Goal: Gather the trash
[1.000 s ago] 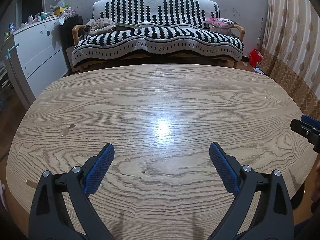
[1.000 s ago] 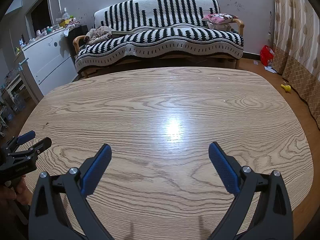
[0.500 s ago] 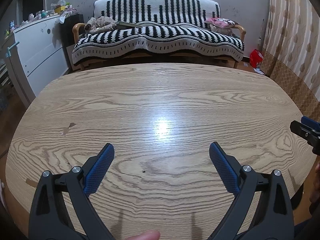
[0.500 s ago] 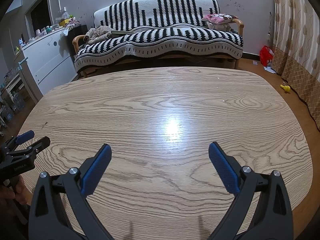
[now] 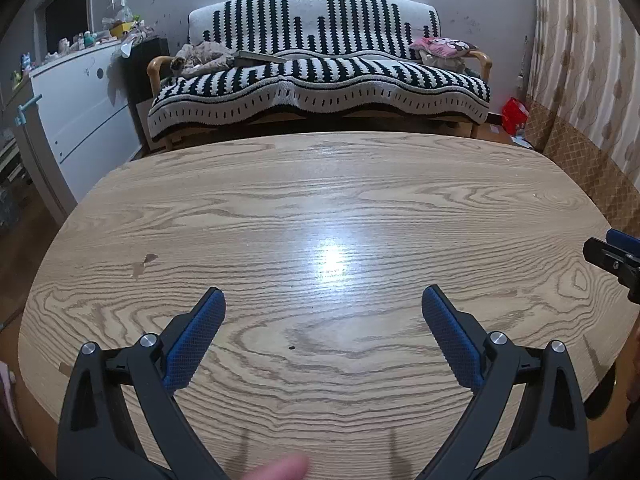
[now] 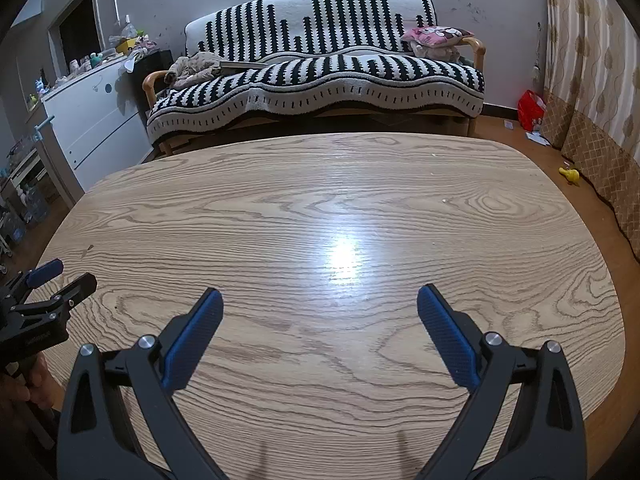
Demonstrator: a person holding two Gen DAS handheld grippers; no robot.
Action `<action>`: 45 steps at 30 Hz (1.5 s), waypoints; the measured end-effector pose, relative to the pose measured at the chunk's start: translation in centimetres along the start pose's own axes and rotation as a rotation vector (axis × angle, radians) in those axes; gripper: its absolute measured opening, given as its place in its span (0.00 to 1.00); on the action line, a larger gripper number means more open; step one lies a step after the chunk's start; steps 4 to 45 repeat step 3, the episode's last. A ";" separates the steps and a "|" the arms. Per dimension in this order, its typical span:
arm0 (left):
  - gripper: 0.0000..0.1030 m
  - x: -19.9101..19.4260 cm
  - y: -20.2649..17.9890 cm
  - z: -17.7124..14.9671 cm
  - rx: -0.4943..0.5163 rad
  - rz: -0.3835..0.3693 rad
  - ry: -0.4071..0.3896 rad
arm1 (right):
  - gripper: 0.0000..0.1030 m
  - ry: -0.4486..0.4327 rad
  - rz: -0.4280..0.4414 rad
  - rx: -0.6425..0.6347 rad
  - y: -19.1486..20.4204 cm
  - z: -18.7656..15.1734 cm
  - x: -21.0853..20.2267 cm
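Both the black blue-padded left gripper (image 5: 322,304) and right gripper (image 6: 320,304) hover spread and empty over the oval wood-grain table (image 5: 320,208), seemingly poised to search for trash.

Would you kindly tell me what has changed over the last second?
A fingertip has crept further into the bottom edge of the left wrist view. Otherwise nothing visibly moved: both the left tongs and right tongs stay open and empty over the wooden table.
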State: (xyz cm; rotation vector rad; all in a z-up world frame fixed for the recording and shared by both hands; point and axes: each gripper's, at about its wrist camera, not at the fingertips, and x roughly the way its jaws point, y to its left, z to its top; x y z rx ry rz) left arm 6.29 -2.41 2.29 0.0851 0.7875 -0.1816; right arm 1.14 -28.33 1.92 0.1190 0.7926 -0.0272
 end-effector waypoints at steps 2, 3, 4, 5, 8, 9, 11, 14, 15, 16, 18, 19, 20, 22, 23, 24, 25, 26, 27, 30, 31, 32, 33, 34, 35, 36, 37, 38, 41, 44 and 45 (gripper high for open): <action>0.93 0.1 0.2 0.0 -0.013 -0.004 0.009 | 0.91 0.000 0.000 -0.001 0.0 0.0 0.0; 0.93 0.0 0.2 0.0 -0.017 -0.006 0.009 | 0.91 0.000 0.000 -0.001 0.0 0.0 0.0; 0.93 0.0 0.2 0.0 -0.017 -0.006 0.009 | 0.91 0.000 0.000 -0.001 0.0 0.0 0.0; 0.93 0.0 0.2 0.0 -0.017 -0.006 0.009 | 0.91 0.000 0.000 -0.001 0.0 0.0 0.0; 0.93 0.0 0.2 0.0 -0.017 -0.006 0.009 | 0.91 0.000 0.000 -0.001 0.0 0.0 0.0; 0.93 0.0 0.2 0.0 -0.017 -0.006 0.009 | 0.91 0.000 0.000 -0.001 0.0 0.0 0.0; 0.93 0.0 0.2 0.0 -0.017 -0.006 0.009 | 0.91 0.000 0.000 -0.001 0.0 0.0 0.0; 0.93 0.0 0.2 0.0 -0.017 -0.006 0.009 | 0.91 0.000 0.000 -0.001 0.0 0.0 0.0; 0.93 0.0 0.2 0.0 -0.017 -0.006 0.009 | 0.91 0.000 0.000 -0.001 0.0 0.0 0.0; 0.93 0.0 0.2 0.0 -0.017 -0.006 0.009 | 0.91 0.000 0.000 -0.001 0.0 0.0 0.0; 0.93 0.0 0.2 0.0 -0.017 -0.006 0.009 | 0.91 0.000 0.000 -0.001 0.0 0.0 0.0; 0.93 0.0 0.2 0.0 -0.017 -0.006 0.009 | 0.91 0.000 0.000 -0.001 0.0 0.0 0.0; 0.93 0.0 0.2 0.0 -0.017 -0.006 0.009 | 0.91 0.000 0.000 -0.001 0.0 0.0 0.0; 0.93 0.0 0.2 0.0 -0.017 -0.006 0.009 | 0.91 0.000 0.000 -0.001 0.0 0.0 0.0; 0.93 0.0 0.2 0.0 -0.017 -0.006 0.009 | 0.91 0.000 0.000 -0.001 0.0 0.0 0.0; 0.93 0.0 0.2 0.0 -0.017 -0.006 0.009 | 0.91 0.000 0.000 -0.001 0.0 0.0 0.0; 0.93 0.0 0.2 0.0 -0.017 -0.006 0.009 | 0.91 0.000 0.000 -0.001 0.0 0.0 0.0; 0.93 0.0 0.2 0.0 -0.017 -0.006 0.009 | 0.91 0.000 0.000 -0.001 0.0 0.0 0.0; 0.93 0.0 0.2 0.0 -0.017 -0.006 0.009 | 0.91 0.000 0.000 -0.001 0.0 0.0 0.0; 0.93 0.0 0.2 0.0 -0.017 -0.006 0.009 | 0.91 0.000 0.000 -0.001 0.0 0.0 0.0; 0.93 0.0 0.2 0.0 -0.017 -0.006 0.009 | 0.91 0.000 0.000 -0.001 0.0 0.0 0.0; 0.93 0.0 0.2 0.0 -0.017 -0.006 0.009 | 0.91 0.000 0.000 -0.001 0.0 0.0 0.0; 0.93 0.0 0.2 0.0 -0.017 -0.006 0.009 | 0.91 0.000 0.000 -0.001 0.0 0.0 0.0; 0.93 0.0 0.2 0.0 -0.017 -0.006 0.009 | 0.91 0.000 0.000 -0.001 0.0 0.0 0.0; 0.93 0.0 0.2 0.0 -0.017 -0.006 0.009 | 0.91 0.000 0.000 -0.001 0.0 0.0 0.0; 0.93 0.0 0.2 0.0 -0.017 -0.006 0.009 | 0.91 0.000 0.000 -0.001 0.0 0.0 0.0; 0.93 0.0 0.2 0.0 -0.017 -0.006 0.009 | 0.91 0.000 0.000 -0.001 0.0 0.0 0.0; 0.93 0.0 0.2 0.0 -0.017 -0.006 0.009 | 0.91 0.000 0.000 -0.001 0.0 0.0 0.0; 0.93 0.0 0.2 0.0 -0.017 -0.006 0.009 | 0.91 0.000 0.000 -0.001 0.0 0.0 0.0; 0.93 0.0 0.2 0.0 -0.017 -0.006 0.009 | 0.91 0.000 0.000 -0.001 0.0 0.0 0.0; 0.93 0.0 0.2 0.0 -0.017 -0.006 0.009 | 0.91 0.000 0.000 -0.001 0.0 0.0 0.0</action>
